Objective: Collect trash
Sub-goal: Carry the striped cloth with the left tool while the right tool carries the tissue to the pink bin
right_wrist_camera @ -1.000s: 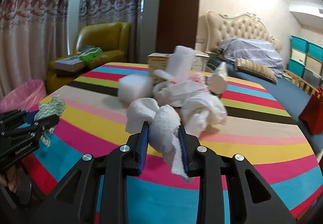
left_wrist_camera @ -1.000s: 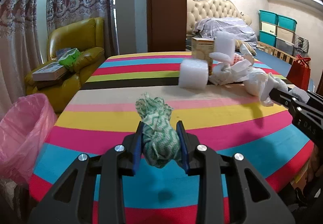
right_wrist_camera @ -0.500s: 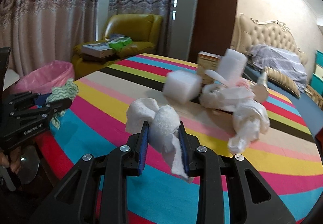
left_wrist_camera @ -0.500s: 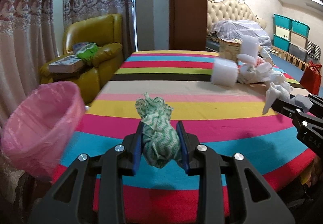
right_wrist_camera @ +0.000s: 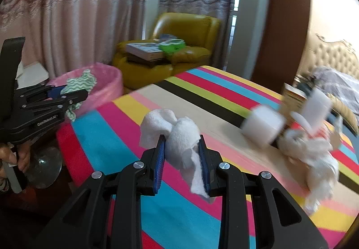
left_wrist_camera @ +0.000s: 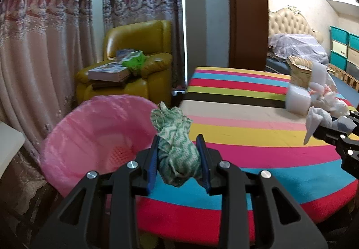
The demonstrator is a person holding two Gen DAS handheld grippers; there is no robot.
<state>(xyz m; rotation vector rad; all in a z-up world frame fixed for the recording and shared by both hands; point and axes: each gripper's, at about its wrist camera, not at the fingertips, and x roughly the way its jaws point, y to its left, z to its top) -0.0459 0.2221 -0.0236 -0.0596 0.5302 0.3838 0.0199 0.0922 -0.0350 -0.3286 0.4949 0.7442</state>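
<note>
Left tool [left_wrist_camera: 178, 154] pinches a crumpled green-patterned cloth [left_wrist_camera: 176, 148], held at the near rim of the pink-lined bin [left_wrist_camera: 89, 127] beside the striped desk [left_wrist_camera: 258, 134]. Right tool [right_wrist_camera: 182, 159] pinches a wad of white tissue [right_wrist_camera: 179, 136] above the desk; more white trash [right_wrist_camera: 309, 150] lies heaped farther back.

Soft daylight through the curtains [left_wrist_camera: 56, 31]; fisheye-bent edges, dark corners, motion blur on the right wrist view.

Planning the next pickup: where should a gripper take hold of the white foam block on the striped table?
Grip the white foam block across its two flat side faces, coming from above. It stands free on its near side; crumpled tissues crowd its far side.
</note>
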